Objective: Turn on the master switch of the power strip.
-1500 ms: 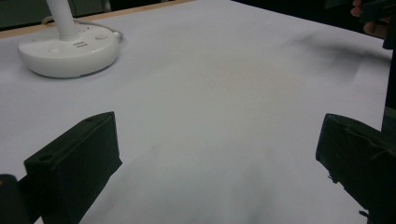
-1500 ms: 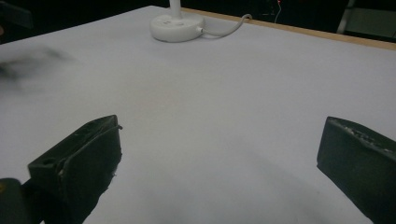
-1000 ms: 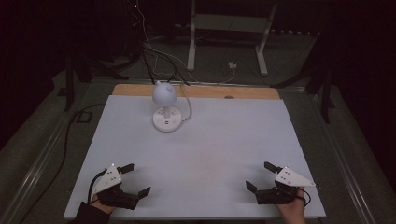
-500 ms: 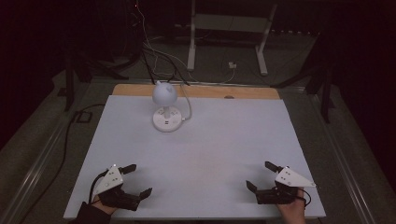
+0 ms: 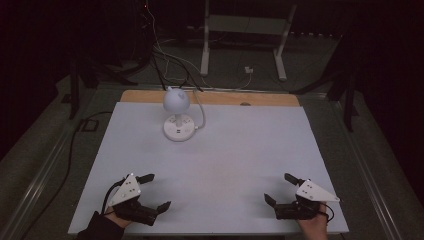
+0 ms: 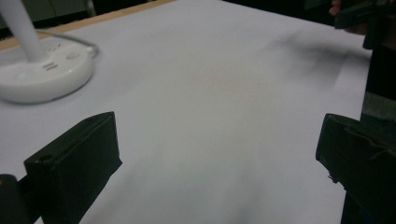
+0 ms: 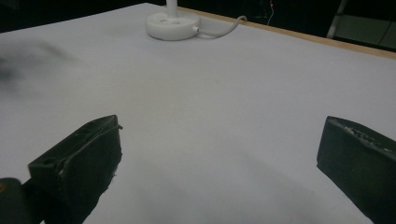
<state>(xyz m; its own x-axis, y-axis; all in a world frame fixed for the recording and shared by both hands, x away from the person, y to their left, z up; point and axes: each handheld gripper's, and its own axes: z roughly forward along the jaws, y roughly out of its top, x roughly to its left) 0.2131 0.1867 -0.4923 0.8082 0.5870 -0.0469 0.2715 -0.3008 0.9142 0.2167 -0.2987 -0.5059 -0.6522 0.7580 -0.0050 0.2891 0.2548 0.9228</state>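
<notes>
A small white desk lamp (image 5: 177, 111) with a round head and a disc base stands on the white table top (image 5: 235, 150) at the back left; its base (image 6: 42, 70) shows in the left gripper view and again, as the lamp base (image 7: 172, 24), in the right gripper view. My left gripper (image 5: 153, 191) rests near the front left corner, open and empty. Near the front right corner my right gripper (image 5: 282, 188) is open too, nothing between its jaws. Both sets of jaws stand wide apart over bare table.
A white cable (image 5: 201, 112) runs from the lamp base toward the wooden back edge (image 5: 225, 98). Beyond the table a dark floor holds cables and a metal stand (image 5: 245, 30). In the left gripper view the other gripper (image 6: 364, 18) shows far off at the top right.
</notes>
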